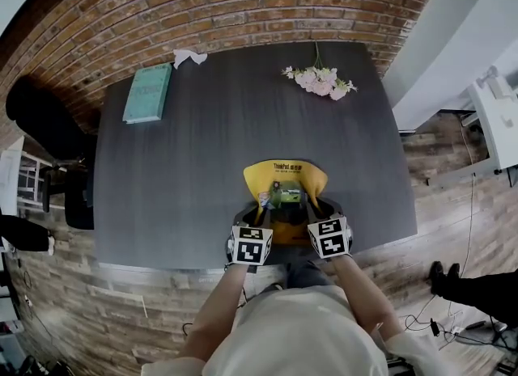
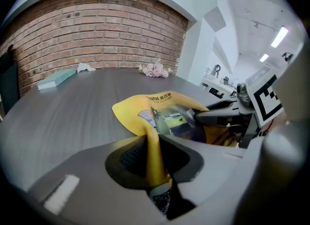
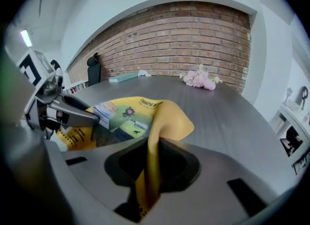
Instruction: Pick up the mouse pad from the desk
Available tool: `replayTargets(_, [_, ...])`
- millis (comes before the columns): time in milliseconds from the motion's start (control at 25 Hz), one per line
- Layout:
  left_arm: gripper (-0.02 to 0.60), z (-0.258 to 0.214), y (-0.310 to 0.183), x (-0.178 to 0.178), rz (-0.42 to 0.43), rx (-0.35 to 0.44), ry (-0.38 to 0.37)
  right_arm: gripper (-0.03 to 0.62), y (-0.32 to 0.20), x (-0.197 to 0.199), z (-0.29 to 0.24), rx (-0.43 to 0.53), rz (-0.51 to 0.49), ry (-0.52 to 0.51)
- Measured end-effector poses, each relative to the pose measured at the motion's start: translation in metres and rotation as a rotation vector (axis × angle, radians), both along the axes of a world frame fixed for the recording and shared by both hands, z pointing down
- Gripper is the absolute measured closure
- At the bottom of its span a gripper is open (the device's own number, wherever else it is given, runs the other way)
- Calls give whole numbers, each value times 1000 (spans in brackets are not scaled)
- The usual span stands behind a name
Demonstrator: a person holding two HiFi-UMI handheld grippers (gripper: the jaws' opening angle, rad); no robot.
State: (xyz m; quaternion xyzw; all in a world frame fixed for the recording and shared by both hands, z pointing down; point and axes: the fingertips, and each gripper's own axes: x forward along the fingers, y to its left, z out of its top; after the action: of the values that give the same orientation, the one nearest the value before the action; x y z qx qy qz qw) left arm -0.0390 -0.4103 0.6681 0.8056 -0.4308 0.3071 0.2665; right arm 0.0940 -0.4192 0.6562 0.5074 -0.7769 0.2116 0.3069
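Observation:
A yellow mouse pad [image 1: 285, 179] with a printed picture lies at the near edge of the dark desk [image 1: 202, 140], its near side curled up off the surface. My left gripper [image 1: 261, 204] is shut on the pad's near left edge [image 2: 154, 156], the thin yellow sheet pinched upright between the jaws. My right gripper [image 1: 317, 203] is shut on the near right edge [image 3: 151, 166] in the same way. Each gripper view shows the other gripper across the folded pad [image 3: 135, 117], the far edge of the pad [image 2: 160, 104] still resting on the desk.
A teal book [image 1: 147, 91] lies at the far left of the desk, crumpled white paper [image 1: 189, 57] beside it. Pink flowers [image 1: 320, 80] lie at the far right. A brick wall stands behind. A black chair [image 1: 48, 124] is at the left, white furniture [image 1: 494, 116] at the right.

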Motion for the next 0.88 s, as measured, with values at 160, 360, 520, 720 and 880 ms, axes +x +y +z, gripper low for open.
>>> replayTargets(160, [524,-12,5,3,12,31,18,546,4,-7,-12,16,-9,-46])
replayTargets(360, [541,-33,18,0,-2,74,48,560,19,-18,-32,51,-18,-86])
replayTargets(520, [546,-46,37,-6,-9,104,64,562,40,-26,-44,76,-21,-108])
replayTargets(720, [548,-60,67,-13,-8,137,79,563,71,-32,-58,114,-20,-123])
replayTargets(880, [548,-70,94,-21,-13,159,103,563,98,-39,-70,148,-24,-132])
